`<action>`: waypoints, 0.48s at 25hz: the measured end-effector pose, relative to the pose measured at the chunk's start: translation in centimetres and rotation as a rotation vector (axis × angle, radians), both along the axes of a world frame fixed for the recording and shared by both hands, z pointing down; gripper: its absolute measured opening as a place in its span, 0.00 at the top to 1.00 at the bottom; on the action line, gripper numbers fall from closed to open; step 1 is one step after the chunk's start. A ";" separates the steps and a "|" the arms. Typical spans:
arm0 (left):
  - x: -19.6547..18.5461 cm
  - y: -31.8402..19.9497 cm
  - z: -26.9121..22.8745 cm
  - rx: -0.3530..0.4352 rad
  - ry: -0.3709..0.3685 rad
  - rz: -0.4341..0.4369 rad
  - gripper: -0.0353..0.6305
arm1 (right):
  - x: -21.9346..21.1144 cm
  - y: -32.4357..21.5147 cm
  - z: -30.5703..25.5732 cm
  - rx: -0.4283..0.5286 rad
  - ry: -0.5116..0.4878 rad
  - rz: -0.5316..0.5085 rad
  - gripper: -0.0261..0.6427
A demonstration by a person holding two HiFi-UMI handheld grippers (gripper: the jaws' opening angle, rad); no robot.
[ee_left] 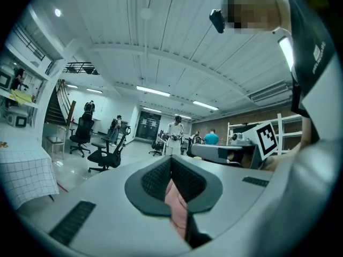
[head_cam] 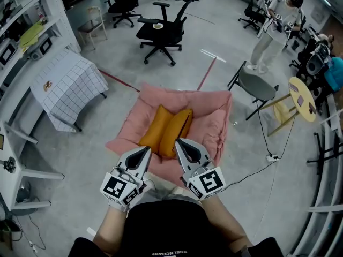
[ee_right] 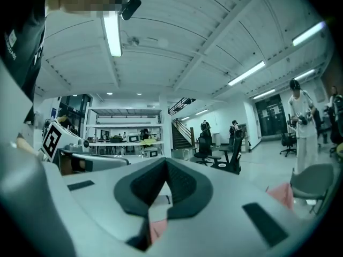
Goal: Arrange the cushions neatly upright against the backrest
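Note:
Two orange cushions lie side by side on a pink floor sofa (head_cam: 211, 123), the left cushion (head_cam: 154, 126) touching the right cushion (head_cam: 178, 128). They lie lengthwise on the seat, short of the backrest (head_cam: 182, 96) at the far edge. My left gripper (head_cam: 147, 150) and right gripper (head_cam: 177, 142) hover close together over the sofa's near edge, both shut and empty, tips pointing at the cushions' near ends. In the left gripper view the left gripper (ee_left: 171, 162) has its jaws together, with pink fabric behind them. The right gripper (ee_right: 167, 165) in its own view looks the same.
A black office chair (head_cam: 161, 31) stands beyond the sofa. A grey chair (head_cam: 256, 84) and a yellow stool (head_cam: 301, 98) are at the right, with a cable (head_cam: 257, 167) on the floor. A table under a checked cloth (head_cam: 67, 84) is at the left. A person (head_cam: 276, 28) stands far right.

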State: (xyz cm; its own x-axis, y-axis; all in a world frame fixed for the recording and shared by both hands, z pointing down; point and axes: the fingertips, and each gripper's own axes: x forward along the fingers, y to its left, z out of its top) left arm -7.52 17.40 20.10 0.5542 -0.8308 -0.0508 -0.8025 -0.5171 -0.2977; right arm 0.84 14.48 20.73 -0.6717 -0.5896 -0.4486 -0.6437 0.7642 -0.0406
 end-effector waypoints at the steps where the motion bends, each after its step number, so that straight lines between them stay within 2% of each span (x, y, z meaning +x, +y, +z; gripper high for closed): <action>1: -0.1 -0.1 -0.2 -0.001 -0.004 0.007 0.93 | -0.2 -0.1 0.0 -0.003 -0.004 0.003 0.95; 12: -0.4 -1.3 -1.3 -0.014 -0.036 0.069 0.93 | -1.1 -0.9 -0.6 -0.028 -0.026 0.030 0.95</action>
